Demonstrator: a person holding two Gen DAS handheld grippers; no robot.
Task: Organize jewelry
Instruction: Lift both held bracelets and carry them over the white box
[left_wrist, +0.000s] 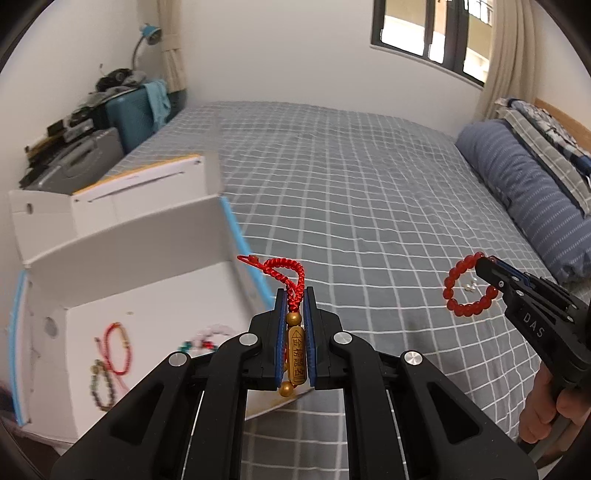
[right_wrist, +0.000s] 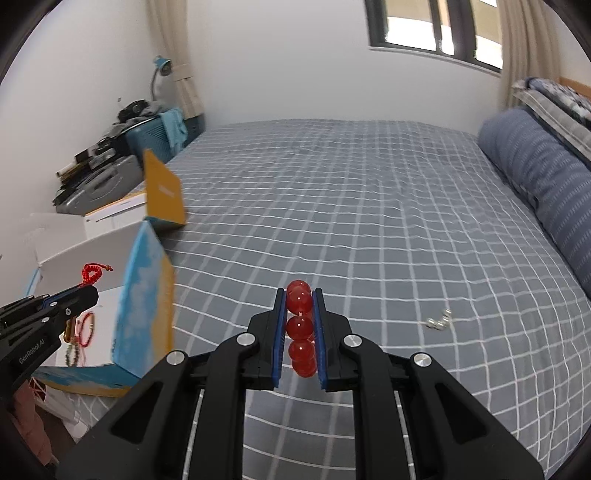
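Note:
My left gripper (left_wrist: 295, 295) is shut on a red braided cord charm with a gold engraved bead (left_wrist: 296, 356), held above the edge of an open white box (left_wrist: 155, 306). The box holds several bracelets (left_wrist: 118, 350). My right gripper (right_wrist: 299, 295) is shut on a red bead bracelet (right_wrist: 300, 326), held above the bed. From the left wrist view the red bead bracelet (left_wrist: 467, 286) hangs as a ring from the right gripper (left_wrist: 484, 267). In the right wrist view the left gripper (right_wrist: 88, 293) holds the red cord (right_wrist: 92, 275) over the box (right_wrist: 144, 295).
A grey checked bedsheet (left_wrist: 369, 192) covers the bed. A small silver jewelry piece (right_wrist: 439, 321) lies on the sheet to the right. A blue bolster pillow (left_wrist: 524, 192) lies along the right side. Suitcases and clutter (left_wrist: 92, 147) stand at the far left.

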